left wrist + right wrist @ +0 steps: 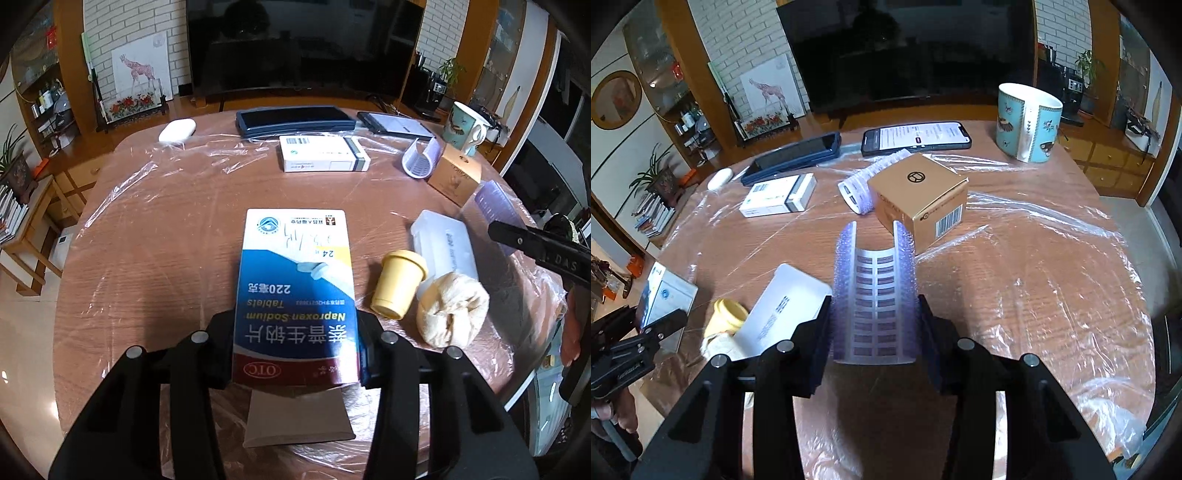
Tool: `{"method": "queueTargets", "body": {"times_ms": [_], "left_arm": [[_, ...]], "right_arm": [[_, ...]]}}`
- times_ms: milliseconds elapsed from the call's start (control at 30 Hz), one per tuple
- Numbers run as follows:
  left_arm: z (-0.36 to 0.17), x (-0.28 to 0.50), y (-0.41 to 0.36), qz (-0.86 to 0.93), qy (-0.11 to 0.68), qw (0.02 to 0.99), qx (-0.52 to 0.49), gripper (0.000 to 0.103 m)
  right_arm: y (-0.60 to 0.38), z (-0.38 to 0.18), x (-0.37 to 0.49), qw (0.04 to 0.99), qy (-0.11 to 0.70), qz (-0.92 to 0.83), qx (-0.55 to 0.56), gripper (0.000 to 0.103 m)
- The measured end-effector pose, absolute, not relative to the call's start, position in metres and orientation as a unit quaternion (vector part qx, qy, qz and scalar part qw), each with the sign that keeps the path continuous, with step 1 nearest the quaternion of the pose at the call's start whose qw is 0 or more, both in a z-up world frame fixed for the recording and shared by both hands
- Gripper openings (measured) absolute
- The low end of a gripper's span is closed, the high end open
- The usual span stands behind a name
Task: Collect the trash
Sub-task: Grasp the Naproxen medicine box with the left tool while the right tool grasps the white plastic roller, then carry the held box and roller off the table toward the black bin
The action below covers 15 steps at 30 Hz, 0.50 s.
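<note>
The left gripper (295,354) squeezes a blue and white tablet box (295,291) from both sides. The box is lifted a little off the round table (155,258), and its open brown flap (299,421) hangs down at the near end (the print on the box is upside down in this view).

The right gripper (874,332) is closed on a curved purple hair roller piece (874,295), with one finger on each side of it.

Just right of the tablet box, a small yellow cup (399,284) lies on its side. A crumpled wad of paper (452,310) touches it, and a white plastic case (443,243) lies behind them.

Farther back sit a brown cardboard box (919,203), another roller piece (858,188) beside it, and a white medicine box (779,195). Behind those are two phones (916,138), a small white case (720,178) and a blue mug (1028,122).

Clear plastic wrap (1052,258) covers the table.
</note>
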<state>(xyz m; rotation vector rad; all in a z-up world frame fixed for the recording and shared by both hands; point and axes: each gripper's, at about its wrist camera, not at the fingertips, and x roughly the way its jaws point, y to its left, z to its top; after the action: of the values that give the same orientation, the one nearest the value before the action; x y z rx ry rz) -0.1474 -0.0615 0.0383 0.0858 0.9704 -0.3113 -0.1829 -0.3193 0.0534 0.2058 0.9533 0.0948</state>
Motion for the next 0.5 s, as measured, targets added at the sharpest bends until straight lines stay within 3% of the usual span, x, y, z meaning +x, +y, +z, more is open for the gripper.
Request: {"method": "queueTargets", "body": {"times_ms": [500], "left_arm": [[0.053,-0.180,-0.070,-0.156,0.452,0.878,0.036,0.048]], "right_arm": [[-0.321,0.068,-0.230,0.881,0.448,0.082,0.127,0.043]]}}
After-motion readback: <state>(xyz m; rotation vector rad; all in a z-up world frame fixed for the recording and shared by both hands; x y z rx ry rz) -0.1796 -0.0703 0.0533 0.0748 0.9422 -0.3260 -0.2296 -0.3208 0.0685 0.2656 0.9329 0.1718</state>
